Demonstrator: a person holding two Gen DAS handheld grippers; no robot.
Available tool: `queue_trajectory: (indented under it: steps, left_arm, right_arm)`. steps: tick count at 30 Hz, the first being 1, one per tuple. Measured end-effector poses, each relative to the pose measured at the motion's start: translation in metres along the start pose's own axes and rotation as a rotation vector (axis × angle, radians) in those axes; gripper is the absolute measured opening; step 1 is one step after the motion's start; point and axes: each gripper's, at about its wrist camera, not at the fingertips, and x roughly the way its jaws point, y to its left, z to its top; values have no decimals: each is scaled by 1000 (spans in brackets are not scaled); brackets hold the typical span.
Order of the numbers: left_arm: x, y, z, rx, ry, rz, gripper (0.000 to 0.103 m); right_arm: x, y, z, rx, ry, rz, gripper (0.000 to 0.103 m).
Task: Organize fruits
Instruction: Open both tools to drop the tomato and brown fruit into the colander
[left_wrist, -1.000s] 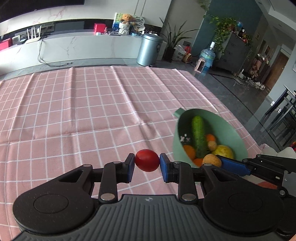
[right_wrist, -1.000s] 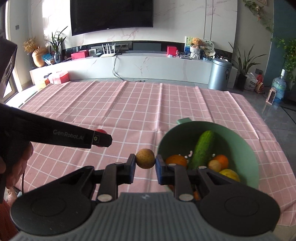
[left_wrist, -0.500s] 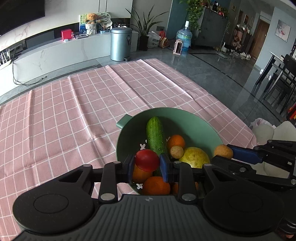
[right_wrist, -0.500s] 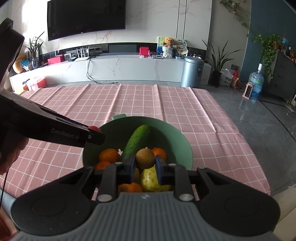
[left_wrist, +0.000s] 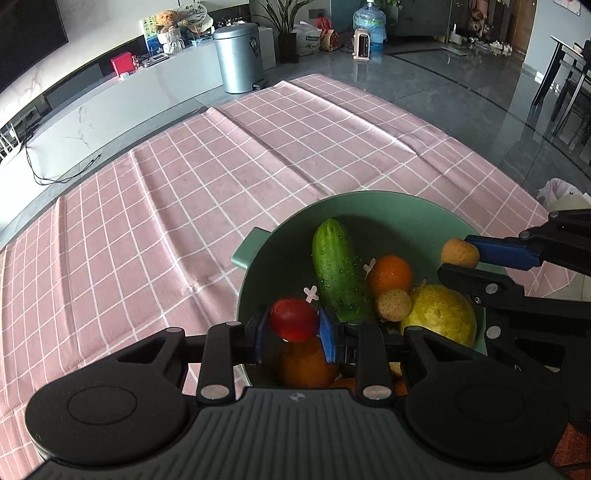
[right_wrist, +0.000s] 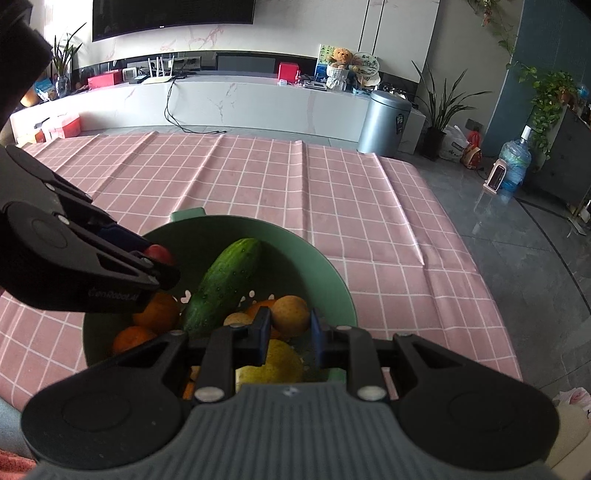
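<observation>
Left wrist view, held item: our left gripper (left_wrist: 294, 325) is clenched on a red tomato (left_wrist: 293, 319), hanging over the near side of the green bowl (left_wrist: 373, 206).
Left wrist view, long axis: the cucumber (left_wrist: 340, 271) lies in the bowl, stem end pointing away from us and slightly left.
Left wrist view, change: a second ago we held the tomato over bare pink checked cloth (left_wrist: 184, 206) beside the bowl; now it sits above an orange (left_wrist: 306, 363).
Left wrist view, surroundings: yellow pear (left_wrist: 441, 314) and a small brown fruit (left_wrist: 393, 304) in the bowl (our right gripper (left_wrist: 460, 254) crowds in from the right).
Right wrist view, held item: our right gripper grasps a brown round fruit (right_wrist: 290, 316) over the bowl's middle.
Right wrist view, change: earlier this fruit was left of the bowl, over cloth.
Right wrist view, obstruction: the left gripper's black arm covers the bowl's left rim.
</observation>
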Motion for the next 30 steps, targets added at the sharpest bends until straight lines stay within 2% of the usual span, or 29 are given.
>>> queue_trajectory:
  steps: [11,22,27,30]
  left_arm:
    - [19,0,3,37,37,3,33]
    - [26,-3,2,56,46,7,34]
    - [24,-2,3,53,51,7,39]
    - [15,-1,3,48,34,0,47]
  right_arm:
    - [32,0,3,-46,59,5,18]
    - [41,0,-1,-47,95,12,19]
    - [38,0,2,-57,93,1,20]
    - [31,3,5,-69,77,-4,24]
